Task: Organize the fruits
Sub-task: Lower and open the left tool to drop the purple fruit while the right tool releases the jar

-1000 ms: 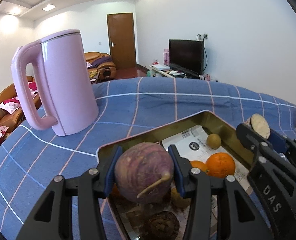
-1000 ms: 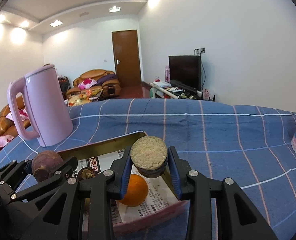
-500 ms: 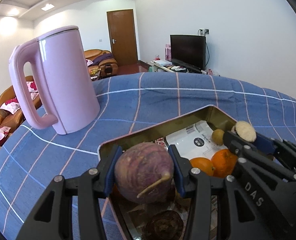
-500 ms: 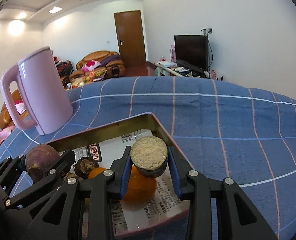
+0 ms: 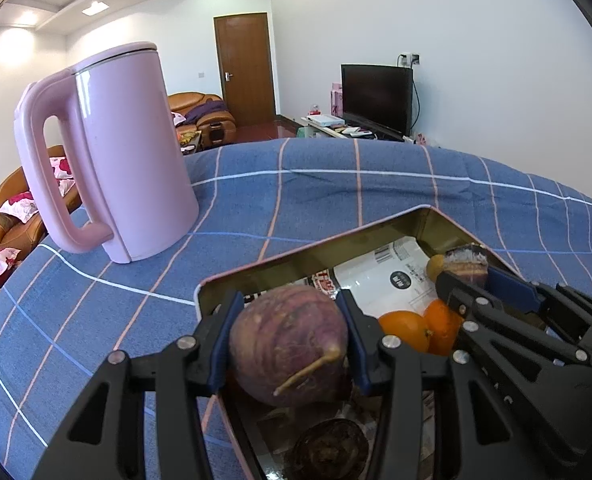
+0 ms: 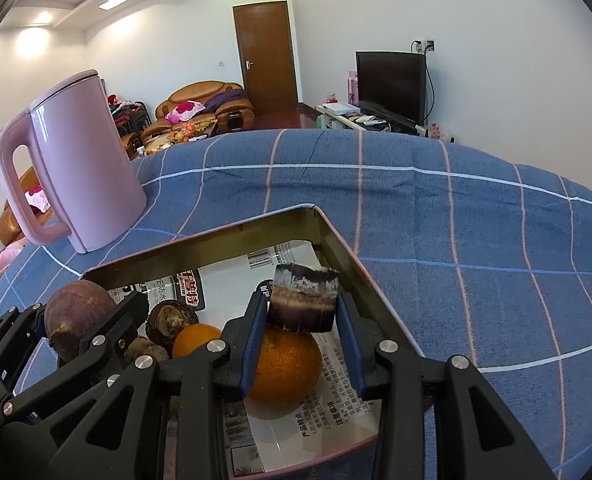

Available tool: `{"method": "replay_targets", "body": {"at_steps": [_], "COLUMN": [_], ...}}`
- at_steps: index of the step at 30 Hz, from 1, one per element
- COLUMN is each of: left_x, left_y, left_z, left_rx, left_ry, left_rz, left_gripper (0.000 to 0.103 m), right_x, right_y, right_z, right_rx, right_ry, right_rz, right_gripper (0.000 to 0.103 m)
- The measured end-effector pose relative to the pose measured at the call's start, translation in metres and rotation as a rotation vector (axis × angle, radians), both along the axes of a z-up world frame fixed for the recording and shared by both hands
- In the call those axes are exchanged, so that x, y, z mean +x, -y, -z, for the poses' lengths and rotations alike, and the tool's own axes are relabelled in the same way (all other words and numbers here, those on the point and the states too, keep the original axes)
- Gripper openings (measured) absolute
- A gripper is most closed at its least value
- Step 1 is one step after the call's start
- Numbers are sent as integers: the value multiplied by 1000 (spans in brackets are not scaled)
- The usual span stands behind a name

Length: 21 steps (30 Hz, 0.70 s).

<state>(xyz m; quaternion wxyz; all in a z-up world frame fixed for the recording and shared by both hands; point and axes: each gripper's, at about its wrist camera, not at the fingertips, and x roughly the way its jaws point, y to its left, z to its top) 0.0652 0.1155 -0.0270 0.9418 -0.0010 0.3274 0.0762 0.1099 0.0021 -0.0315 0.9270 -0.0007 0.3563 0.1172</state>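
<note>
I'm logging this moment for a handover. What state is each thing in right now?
Left tool: shut on the purple fruit, held above the tray.
Right tool: shut on the cane piece, held over an orange.
Tray: open, lined with paper, holding fruit.
Kettle: upright on the cloth, lid shut.
Door: shut.
TV: off.

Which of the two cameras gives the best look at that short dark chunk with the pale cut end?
The right wrist view: the dark chunk sits centred, side-on, clamped in the right gripper. The left wrist view shows only a small piece of it at its right edge, behind the fingers.
</note>
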Motion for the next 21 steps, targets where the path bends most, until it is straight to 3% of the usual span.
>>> {"method": "replay_targets", "body": {"at_steps": [10, 15, 18, 21], "left_x": [0, 0, -3, -10], "left_y": [-1, -3, -4, -7], "left_z": [0, 0, -2, -6], "left_rx": [-5, -24, -27, -30], "left_ry": [-1, 1, 20, 65], "left_rz": [-1, -11, -20, -51], "left_gripper": [50, 50, 58, 80], "right_x": [1, -4, -13, -23], "right_y": [1, 7, 9, 18], "right_z": [2, -1, -5, -11], "right_rx": [13, 92, 109, 135], "right_ry": [3, 31, 68, 121], "right_rz": [-9, -58, -54, -12], "right_gripper": [39, 39, 40, 46]}}
